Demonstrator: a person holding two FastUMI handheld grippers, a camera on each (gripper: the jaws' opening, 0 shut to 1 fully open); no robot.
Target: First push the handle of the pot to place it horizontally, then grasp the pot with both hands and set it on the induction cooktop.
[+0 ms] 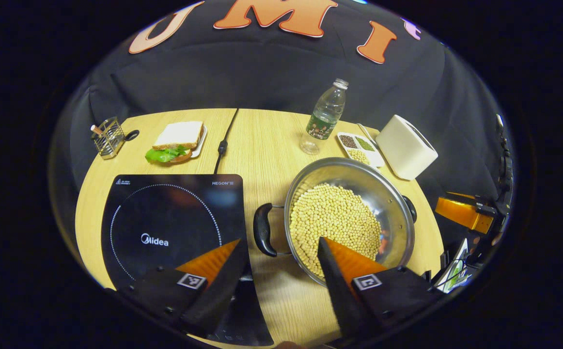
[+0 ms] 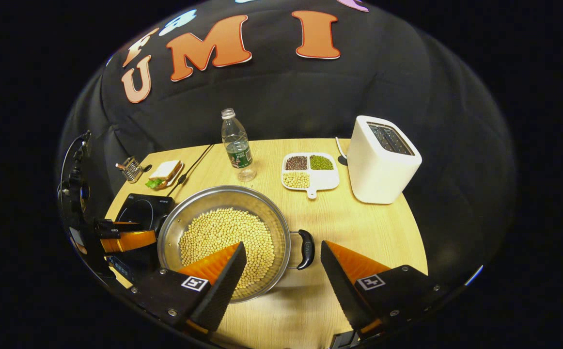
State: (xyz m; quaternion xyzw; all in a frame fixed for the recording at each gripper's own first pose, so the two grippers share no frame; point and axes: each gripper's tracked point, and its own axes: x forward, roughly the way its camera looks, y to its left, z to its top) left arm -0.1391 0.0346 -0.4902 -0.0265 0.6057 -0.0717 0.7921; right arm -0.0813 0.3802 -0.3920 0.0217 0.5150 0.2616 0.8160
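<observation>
Pot: steel, two black handles, on the table beside the cooktop, which lies at the table's left front corner. Holds pale dry beans across its bottom

Left gripper: released, fingers wide apart, above the table's front edge; the pot's left handle lies between the fingertips, untouched, one finger over the cooktop, the other over the pot's rim

Right gripper: released, hanging over the front edge; the pot's right handle between its fingers, untouched

Left gripper view: sandwich on a plate and wire holder at the far left corner

Right gripper view: toaster slots from above, at the far right corner

Tray: white, three compartments, dark, green and pale grains, beside the toaster

Bottle: clear plastic, upright, near the far edge
</observation>
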